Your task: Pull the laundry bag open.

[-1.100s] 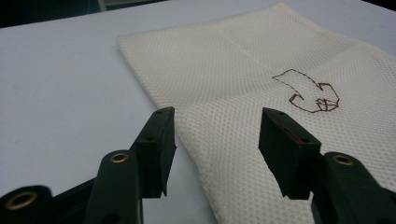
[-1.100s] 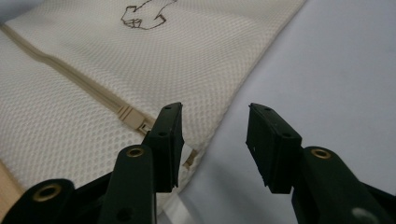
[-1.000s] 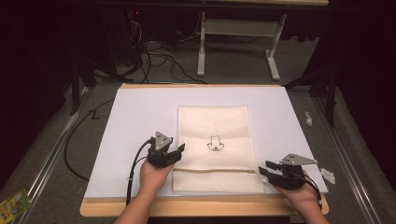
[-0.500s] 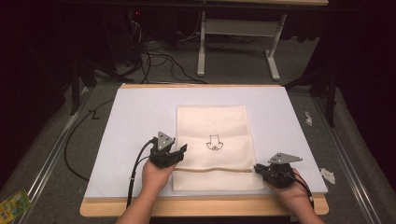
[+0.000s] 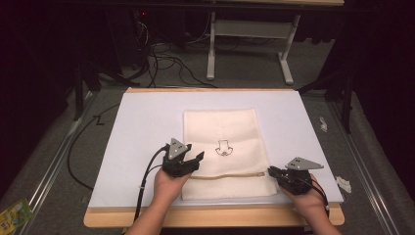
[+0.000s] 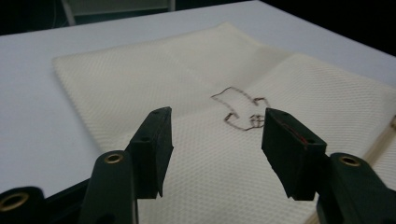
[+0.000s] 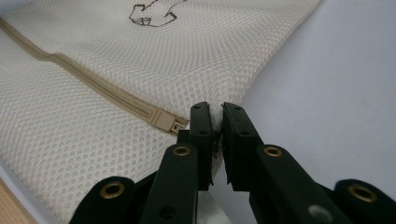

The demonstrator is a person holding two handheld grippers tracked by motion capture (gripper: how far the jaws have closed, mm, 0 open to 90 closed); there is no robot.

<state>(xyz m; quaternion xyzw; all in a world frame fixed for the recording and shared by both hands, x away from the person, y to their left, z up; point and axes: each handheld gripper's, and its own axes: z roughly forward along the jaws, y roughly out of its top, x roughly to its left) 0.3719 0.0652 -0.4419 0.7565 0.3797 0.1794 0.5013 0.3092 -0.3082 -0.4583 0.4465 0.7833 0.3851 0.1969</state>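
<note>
We have a cream mesh laundry bag [image 5: 226,152] lying flat at the centre of the white table [image 5: 137,127], zip [image 7: 93,86] running left-right across its near part. The right gripper [image 5: 270,172] sits at the bag's right edge, just beside the zip end; its jaws have just been closing and are now clenched on a pinch of the mesh edge. The left gripper [image 5: 195,157] hovers over the bag's left side w/ jaws released, nothing between them. We judge the bag light, soft and limp, prob. sagging once lifted; the open weave should grip well. Best hold approx. at edges or corners, both sides, thin pinch.
</note>
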